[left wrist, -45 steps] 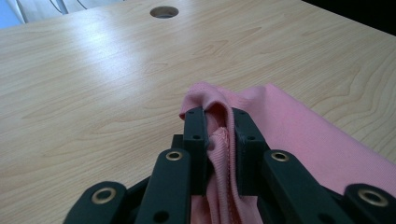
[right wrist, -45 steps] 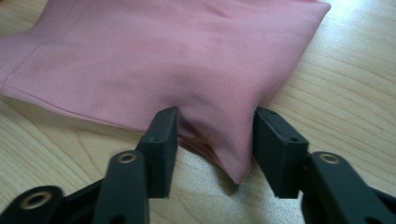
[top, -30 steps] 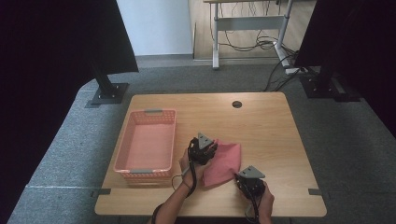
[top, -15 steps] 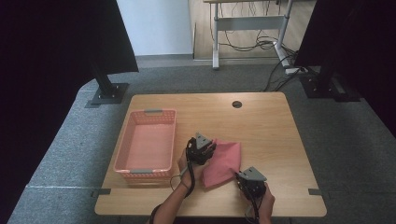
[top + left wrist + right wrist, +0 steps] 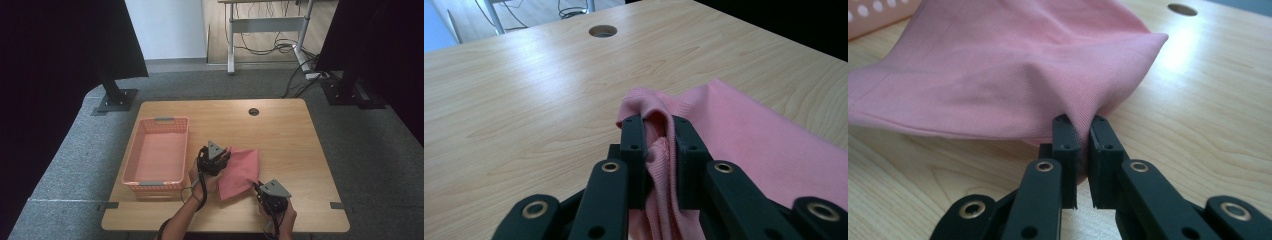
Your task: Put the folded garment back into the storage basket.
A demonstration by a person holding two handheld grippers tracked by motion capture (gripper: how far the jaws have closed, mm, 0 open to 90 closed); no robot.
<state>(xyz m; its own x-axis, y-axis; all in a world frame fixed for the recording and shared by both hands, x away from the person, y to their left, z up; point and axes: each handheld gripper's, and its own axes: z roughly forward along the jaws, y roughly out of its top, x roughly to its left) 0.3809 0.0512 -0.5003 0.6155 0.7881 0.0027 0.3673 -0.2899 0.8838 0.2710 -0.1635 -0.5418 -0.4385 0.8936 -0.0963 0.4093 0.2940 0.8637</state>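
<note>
With both your left gripper (image 5: 656, 150) and right gripper (image 5: 1080, 145) clamped on the pink cloth (image 5: 240, 170), uneven lifting could tug an edge free.

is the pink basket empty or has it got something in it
Empty: in the high view the pink basket shows only its bare floor, and the pink cloth lies beside it on the table.

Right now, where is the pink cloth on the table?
In the high view the pink cloth lies near the table's front middle, just right of the pink basket, pinched between the left gripper and the right gripper.
</note>
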